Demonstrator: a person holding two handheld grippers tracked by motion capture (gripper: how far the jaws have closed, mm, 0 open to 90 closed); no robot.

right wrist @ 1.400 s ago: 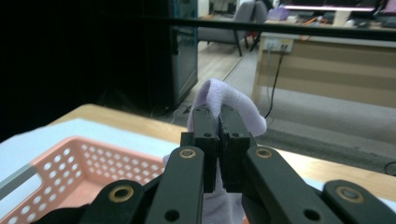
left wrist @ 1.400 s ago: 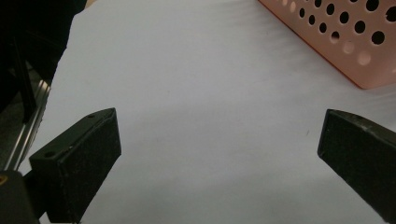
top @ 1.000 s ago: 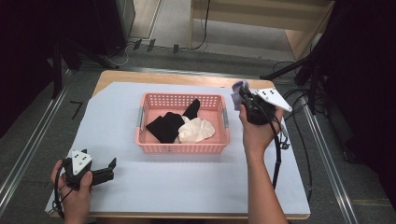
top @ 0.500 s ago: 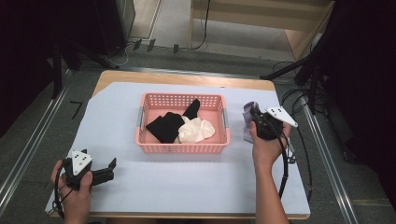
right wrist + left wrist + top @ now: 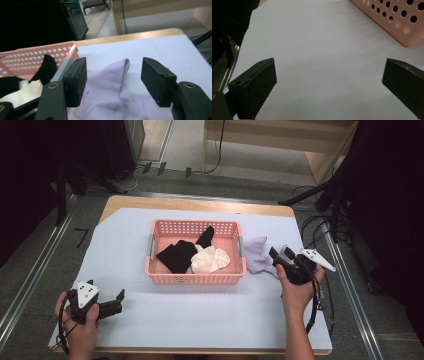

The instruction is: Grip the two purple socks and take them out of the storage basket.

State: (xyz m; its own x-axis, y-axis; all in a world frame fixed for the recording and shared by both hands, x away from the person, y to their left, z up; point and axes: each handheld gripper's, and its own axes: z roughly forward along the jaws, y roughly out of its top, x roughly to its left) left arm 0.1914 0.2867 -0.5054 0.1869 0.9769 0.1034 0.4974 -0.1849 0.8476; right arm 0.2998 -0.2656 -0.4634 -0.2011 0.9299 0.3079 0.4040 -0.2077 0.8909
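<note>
- The lilac sock [image 5: 259, 255] is soft knit cloth, limp and creased. It lies crumpled on the white table cover [image 5: 200, 315], just right of the pink basket [image 5: 195, 279] and touching its right wall.
- In the right gripper view a folded ridge of the sock [image 5: 110, 85] runs away from the camera toward the far edge of the table. In the high view its long axis goes roughly from the basket's right wall toward the right and near side, though the bunching hides which end is the toe.
- The right gripper [image 5: 281, 256], with blocky black matte jaws, has just been opening. Its jaws stand wide, the sock lies below and between them, and the pads do not press on it.
- The left gripper [image 5: 119, 301] rests at the near left, jaws wide apart with nothing between them but bare cover.
- The basket is rigid plastic pierced with round holes. It holds a black sock [image 5: 181, 254] and a cream sock [image 5: 210, 260].
</note>
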